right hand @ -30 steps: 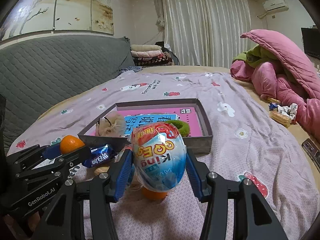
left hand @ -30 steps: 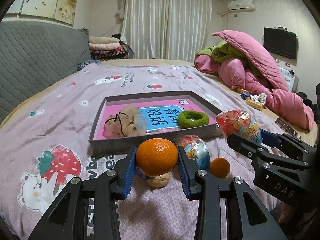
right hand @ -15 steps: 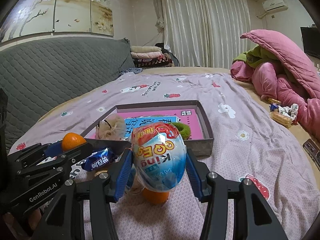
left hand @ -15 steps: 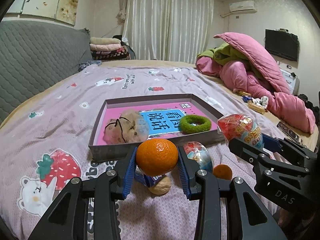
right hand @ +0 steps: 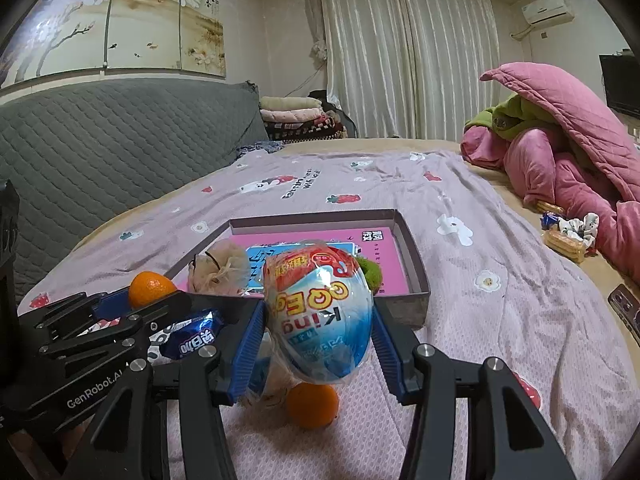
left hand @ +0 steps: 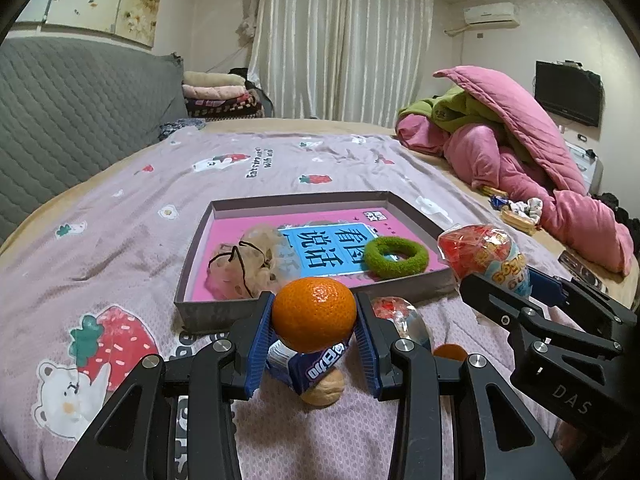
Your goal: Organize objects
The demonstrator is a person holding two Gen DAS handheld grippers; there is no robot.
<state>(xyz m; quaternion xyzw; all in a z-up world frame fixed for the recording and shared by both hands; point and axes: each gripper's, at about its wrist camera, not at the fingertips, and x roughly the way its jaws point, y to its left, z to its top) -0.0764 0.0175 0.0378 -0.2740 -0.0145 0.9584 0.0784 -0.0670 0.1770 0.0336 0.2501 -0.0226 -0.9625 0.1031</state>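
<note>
While both tools were loaded, the box (left hand: 224, 312) sat straight ahead of them on the bed (left hand: 120, 208), its near wall just beyond the fingertips. That was the relation the next move turned on: forward, over the wall, into the box.

Left to right:
- Left tool (left hand: 315, 322) was clamped on a mandarin (left hand: 314, 314), blue pads pressed to either side. It was roughly level with the near left part of the box.
- Under it on the bed lay a blue candy wrapper (left hand: 316, 364) with white characters I couldn't read reliably, on top of a tan lump (left hand: 324, 390), possibly a walnut.
- A second foil-wrapped egg (left hand: 400, 316) and a small orange (right hand: 312, 406) lay on the bed between the tools.
- Right tool (right hand: 319, 316) was clamped on a toy egg (right hand: 320, 312), long axis pointing forward and up toward the box. It lined up with the near right corner.

Both tools were about equally near the box; neither item was over the wall yet, my guess.

Inside the box: a fluffy beige scrunchie (left hand: 248, 264) on the left, a pink book (left hand: 332, 240) with "看图说话" on a blue panel, and a green hair tie (left hand: 396, 256) on the right.

Readable text: "King" and "EGG"-like letters upside down on the toy egg; "GenRobot.AI" on the left tool body; "DAS" on the right tool body.
</note>
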